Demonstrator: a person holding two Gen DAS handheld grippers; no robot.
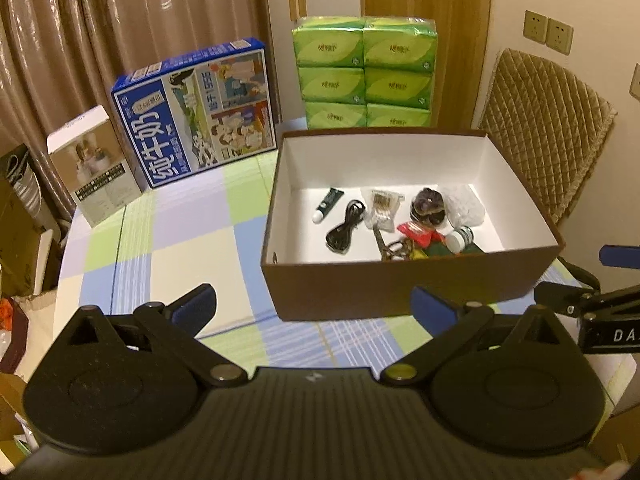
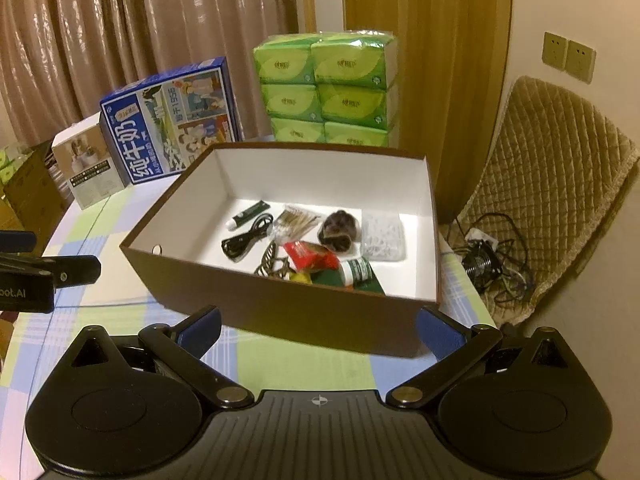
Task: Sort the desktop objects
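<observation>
We hold the left gripper (image 1: 312,300) and right gripper (image 2: 318,322) low in frame, jaws apart, before the brown box (image 1: 400,284) at centre

Checked tabletop (image 1: 168,240) left of brown box (image 1: 400,284) is bare: free lane. Box open on top; contents fill right half, left floor bare. Rear blocked by milk carton (image 1: 196,112), white carton (image 1: 94,164), tissue packs (image 1: 364,72). Chair (image 2: 552,184) crowds right side.

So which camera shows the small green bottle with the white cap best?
The right wrist view: the small green bottle lies on its side, label and white cap both visible. In the left wrist view it appears smaller, mostly cap, its body partly hidden by neighbouring items.
</observation>
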